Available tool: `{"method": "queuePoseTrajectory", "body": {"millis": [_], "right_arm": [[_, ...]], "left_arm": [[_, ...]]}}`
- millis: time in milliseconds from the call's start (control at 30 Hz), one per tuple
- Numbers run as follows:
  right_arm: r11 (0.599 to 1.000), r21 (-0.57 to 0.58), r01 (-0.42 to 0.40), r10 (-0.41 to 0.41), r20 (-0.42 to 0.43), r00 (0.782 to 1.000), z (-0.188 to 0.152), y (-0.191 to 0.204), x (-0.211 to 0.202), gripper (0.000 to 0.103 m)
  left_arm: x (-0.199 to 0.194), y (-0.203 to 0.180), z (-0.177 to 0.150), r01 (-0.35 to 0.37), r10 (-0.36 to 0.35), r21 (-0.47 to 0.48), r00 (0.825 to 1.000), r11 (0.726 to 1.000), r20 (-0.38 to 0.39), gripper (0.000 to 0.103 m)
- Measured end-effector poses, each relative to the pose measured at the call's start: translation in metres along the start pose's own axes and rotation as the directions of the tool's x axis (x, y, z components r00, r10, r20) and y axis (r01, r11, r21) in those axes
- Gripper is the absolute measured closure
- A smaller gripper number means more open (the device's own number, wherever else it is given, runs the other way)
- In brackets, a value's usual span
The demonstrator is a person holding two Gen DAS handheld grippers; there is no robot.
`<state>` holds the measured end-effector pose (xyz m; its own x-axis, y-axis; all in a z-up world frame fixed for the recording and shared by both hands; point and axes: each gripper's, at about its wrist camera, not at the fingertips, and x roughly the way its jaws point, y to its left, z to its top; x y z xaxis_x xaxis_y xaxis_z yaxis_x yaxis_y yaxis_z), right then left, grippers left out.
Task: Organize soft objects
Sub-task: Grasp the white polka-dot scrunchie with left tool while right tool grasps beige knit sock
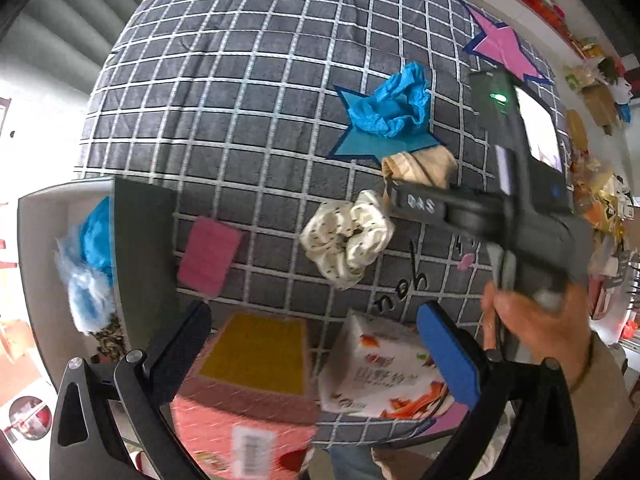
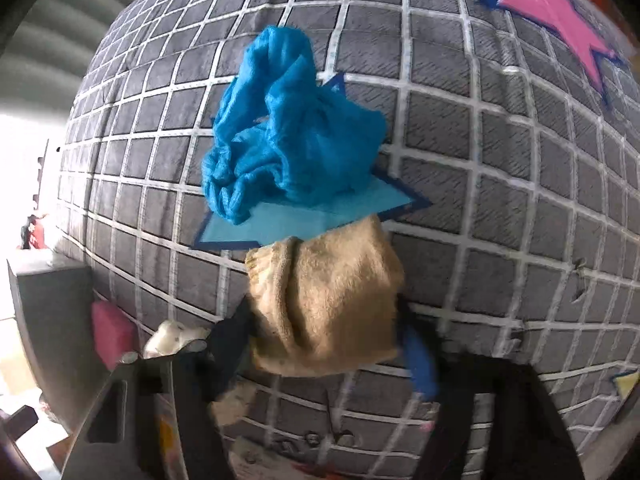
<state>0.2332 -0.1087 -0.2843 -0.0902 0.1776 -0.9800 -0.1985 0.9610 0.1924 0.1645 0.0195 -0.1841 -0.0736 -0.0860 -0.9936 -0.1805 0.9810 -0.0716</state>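
Observation:
A beige sock (image 2: 326, 300) sits between the fingers of my right gripper (image 2: 324, 344), which is shut on it just above the grey checked cloth (image 2: 500, 200); the sock also shows in the left wrist view (image 1: 420, 166). A crumpled blue cloth (image 2: 288, 136) lies on a blue star patch (image 2: 288, 222) beyond it. A white dotted scrunchie (image 1: 346, 236) and a pink sponge (image 1: 208, 256) lie on the cloth. My left gripper (image 1: 312, 356) is open and empty above a yellow-topped sponge pack (image 1: 252, 356).
A grey bin (image 1: 144, 248) at the left holds blue fluffy items (image 1: 90, 264). A printed tissue pack (image 1: 380, 376) lies near the front edge. A pink star patch (image 1: 504, 50) is at the far right. Cluttered goods line the right side.

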Motion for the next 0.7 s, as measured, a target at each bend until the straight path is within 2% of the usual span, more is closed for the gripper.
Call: {"method": "queuePoseTrajectory", "body": {"millis": [33,133,267,433,533,633,700], "right_arm": [[1.0,0.001,-0.029,0.029,-0.013,0.999,-0.003,-0.007,-0.002,0.056],[0.997,0.043,-0.063,0.063,0.0,0.998,-0.017,-0.04,-0.016,0.056],[0.99,0.124,-0.067,0.065,0.017,0.998,-0.043,-0.088,-0.037,0.056],[0.974,0.201,-0.101,0.093,0.047,0.995,-0.086,-0.125,-0.063,0.056],[0.971,0.21,-0.117,0.111,0.042,0.993,-0.109,-0.126,-0.073,0.056],[0.974,0.197,-0.108,0.106,0.024,0.994,-0.132,-0.122,-0.077,0.056],[0.972,0.213,-0.102,0.103,0.006,0.995,-0.153,-0.124,-0.077,0.056]], "left_arm": [[0.003,-0.005,0.003,-0.004,0.004,-0.004,1.0,1.0,-0.002,0.0],[0.02,-0.021,0.016,-0.029,0.029,-0.019,1.0,0.999,-0.002,0.0],[0.058,-0.032,0.03,-0.085,0.082,-0.055,0.995,0.995,-0.058,0.0],[0.104,-0.04,0.041,-0.188,0.181,-0.047,0.975,0.981,-0.127,0.0],[0.126,-0.038,0.042,-0.185,0.171,-0.052,0.964,0.981,-0.202,0.001],[0.136,-0.036,0.04,-0.18,0.16,-0.061,0.956,0.982,-0.244,0.004],[0.139,-0.036,0.039,-0.151,0.133,-0.059,0.961,0.987,-0.244,0.008]]}}
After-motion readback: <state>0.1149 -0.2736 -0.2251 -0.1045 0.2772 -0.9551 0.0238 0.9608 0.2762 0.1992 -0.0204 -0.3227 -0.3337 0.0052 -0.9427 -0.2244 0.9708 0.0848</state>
